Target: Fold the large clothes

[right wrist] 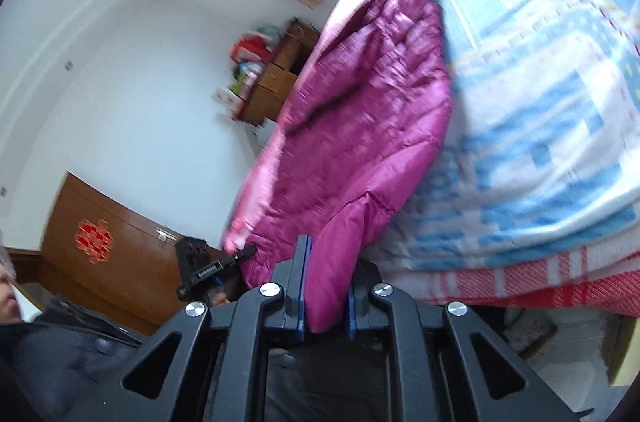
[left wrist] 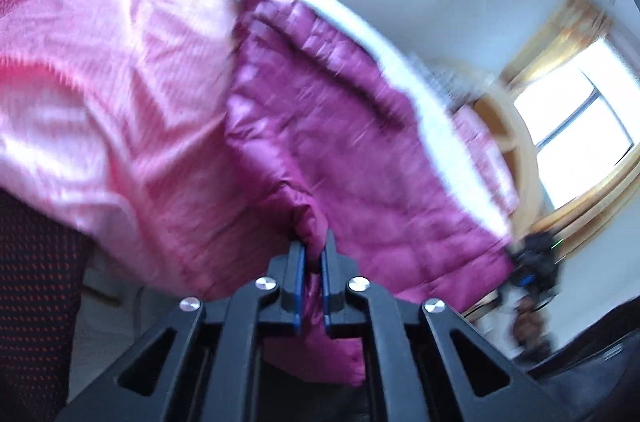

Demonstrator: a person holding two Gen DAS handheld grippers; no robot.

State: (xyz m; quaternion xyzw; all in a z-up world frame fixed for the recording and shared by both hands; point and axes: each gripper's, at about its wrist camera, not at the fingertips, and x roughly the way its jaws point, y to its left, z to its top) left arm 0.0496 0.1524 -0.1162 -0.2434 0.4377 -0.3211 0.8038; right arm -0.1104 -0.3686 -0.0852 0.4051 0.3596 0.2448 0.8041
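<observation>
A magenta quilted jacket (left wrist: pixel 340 142) with a pale pink lining (left wrist: pixel 120 82) hangs lifted off the bed, blurred in both views. In the left wrist view my left gripper (left wrist: pixel 314 242) is shut on a pinched fold of the jacket's edge. My right gripper (right wrist: pixel 326 262) is shut on another magenta corner of the jacket (right wrist: pixel 360 122), which covers most of its right finger. Each gripper shows in the other's view. The left gripper (right wrist: pixel 240 250) holds the jacket's lower left edge. The right gripper (left wrist: pixel 528 262) is at the jacket's far right corner.
The bed carries a blue-and-white blanket (right wrist: pixel 540 102) over a red-and-white layer (right wrist: pixel 560 286). A brown wooden cabinet (right wrist: pixel 100 242) and stacked boxes (right wrist: pixel 272 78) stand by the white wall. A person's dark sleeve (right wrist: pixel 60 342) is at lower left. Windows (left wrist: pixel 580 126) are bright.
</observation>
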